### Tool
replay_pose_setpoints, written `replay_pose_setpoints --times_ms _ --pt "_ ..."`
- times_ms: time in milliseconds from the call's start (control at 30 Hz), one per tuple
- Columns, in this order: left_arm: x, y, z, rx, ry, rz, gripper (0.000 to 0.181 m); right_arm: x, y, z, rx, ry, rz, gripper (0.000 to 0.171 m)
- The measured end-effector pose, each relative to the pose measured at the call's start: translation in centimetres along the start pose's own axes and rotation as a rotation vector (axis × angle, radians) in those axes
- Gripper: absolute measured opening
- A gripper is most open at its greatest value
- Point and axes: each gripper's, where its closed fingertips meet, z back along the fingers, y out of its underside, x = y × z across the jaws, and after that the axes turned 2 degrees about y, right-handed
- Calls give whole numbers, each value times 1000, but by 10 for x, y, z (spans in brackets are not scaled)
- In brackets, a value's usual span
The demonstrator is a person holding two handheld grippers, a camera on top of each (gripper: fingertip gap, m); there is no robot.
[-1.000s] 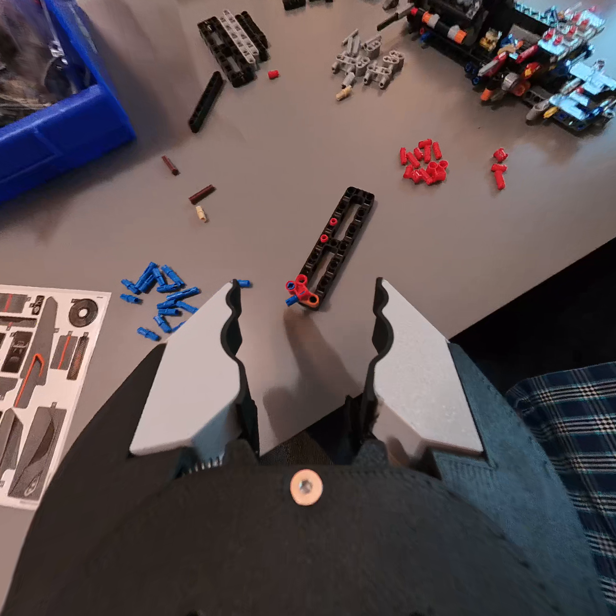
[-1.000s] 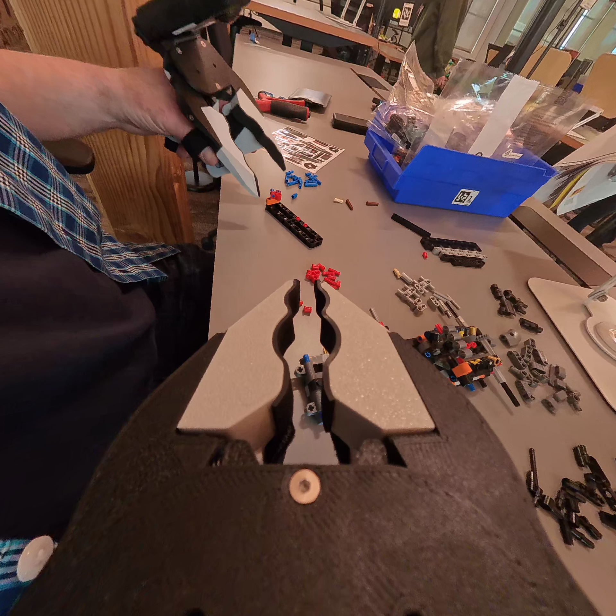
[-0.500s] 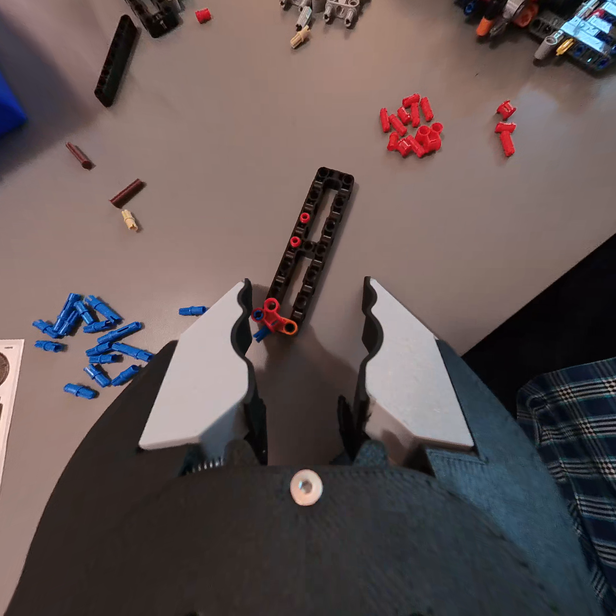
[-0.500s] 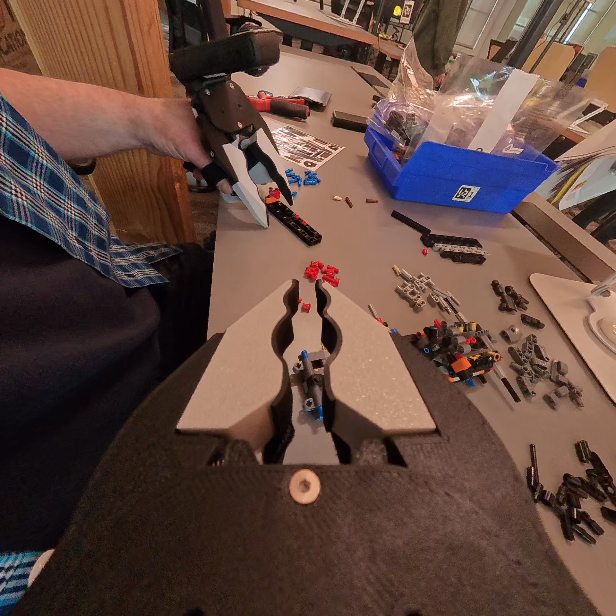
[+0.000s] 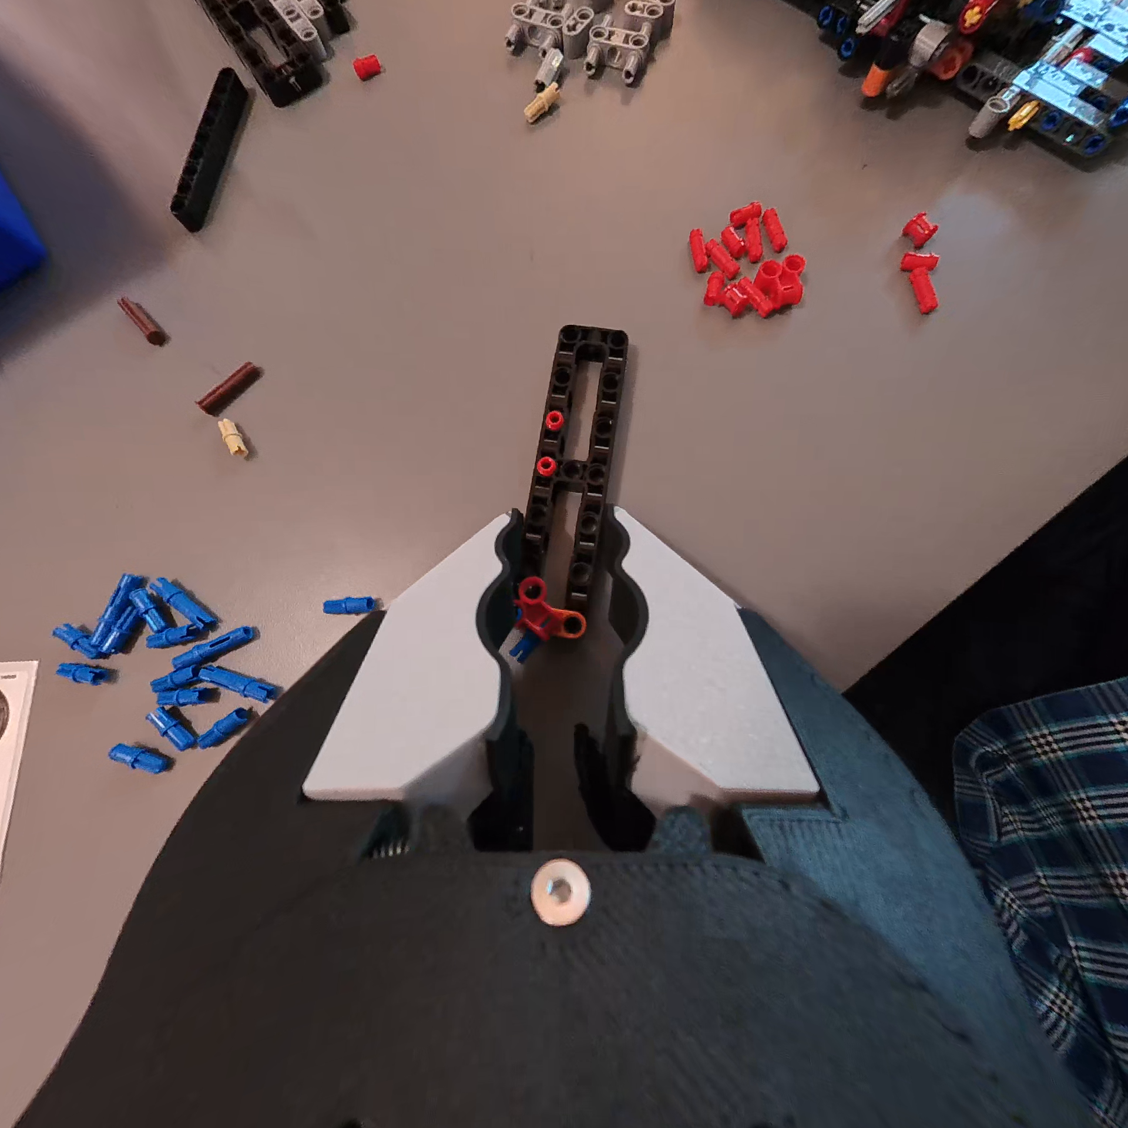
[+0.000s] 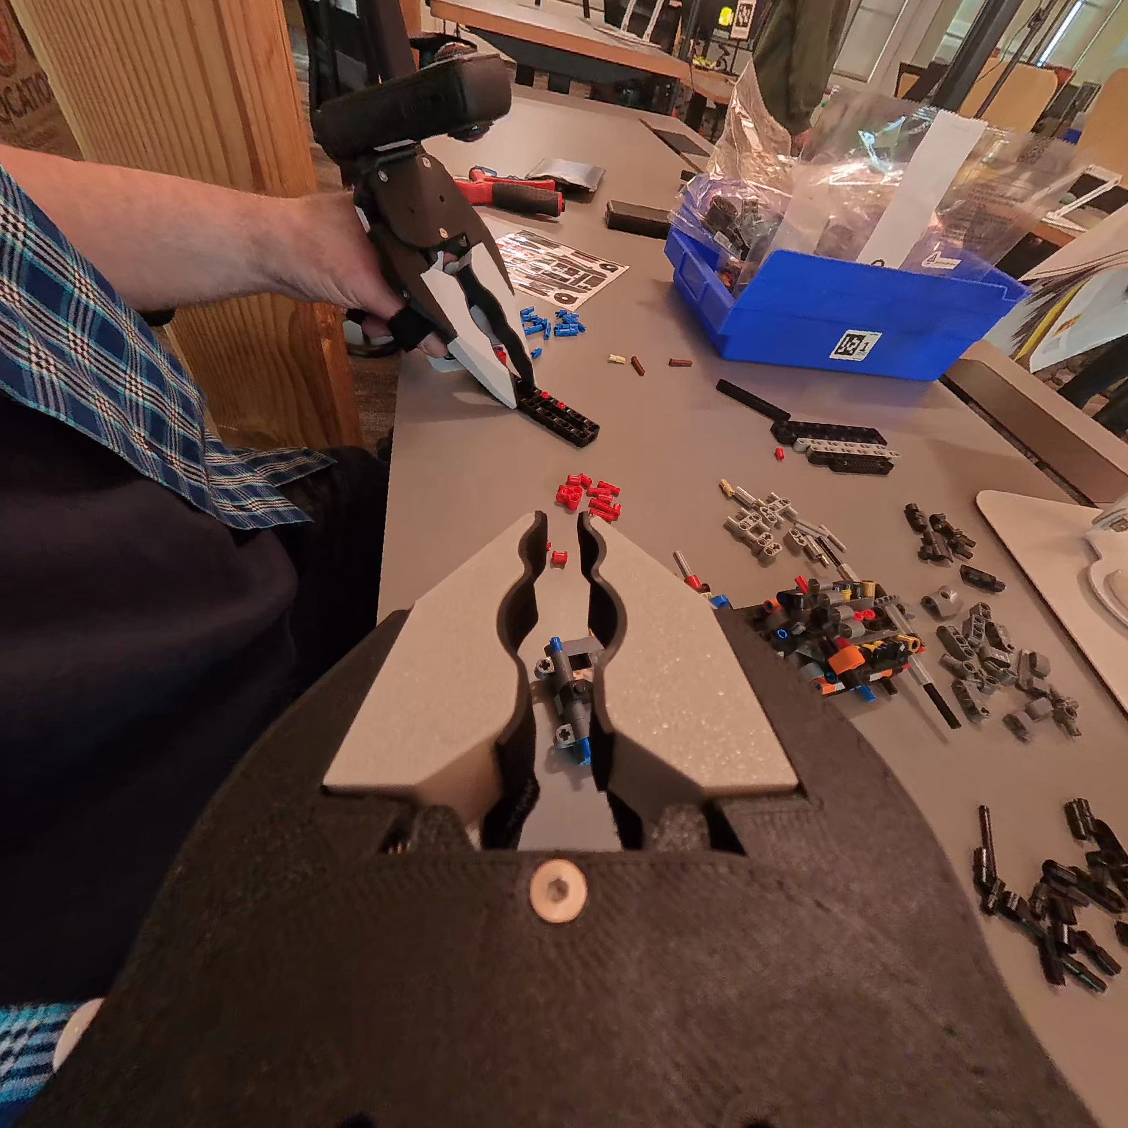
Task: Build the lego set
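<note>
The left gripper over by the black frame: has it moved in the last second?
Yes. The left gripper has come down toward the grey table; its jaws now straddle the black frame's near end.

Frame (image 5: 580, 451) between left tool (image 5: 561, 519) fingers, pin heap (image 5: 165, 665) left, connector heap (image 5: 748, 259) right

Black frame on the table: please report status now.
Left gripper closed around black frame, frame flat on table. Right gripper shut on small grey-blue subassembly. Nothing blocking.
</note>
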Motion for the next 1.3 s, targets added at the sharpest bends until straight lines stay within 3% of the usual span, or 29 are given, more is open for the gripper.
replay_pose_setpoints --times_ms 200,333,500,700,767,900,1067,1200,1300 --pt "0 -22 4 -107 20 35 24 -5 1 0 -1 14 -27 9" --pt "-10 -64 20 -303 112 95 24 -19 -5 6 -56 57 -105 15" --pt "-51 -142 46 -610 394 134 23 -37 -25 17 -170 79 -228 28" --pt "-103 -218 63 -853 777 134 23 -51 -53 27 -344 -57 -503 40" --pt "-115 -237 64 -906 874 147 23 -61 -58 29 -357 -39 -508 49" --pt "-140 -262 59 -950 1008 161 23 -70 -83 36 -364 19 -358 56" --pt "-167 -270 38 -910 1014 101 24 -86 -112 40 -484 18 -391 55" --pt "-172 -272 28 -898 1022 100 23 -86 -117 36 -515 -45 -429 24" --pt "-171 -272 25 -905 1044 118 23 -87 -117 34 -493 -34 -406 24"
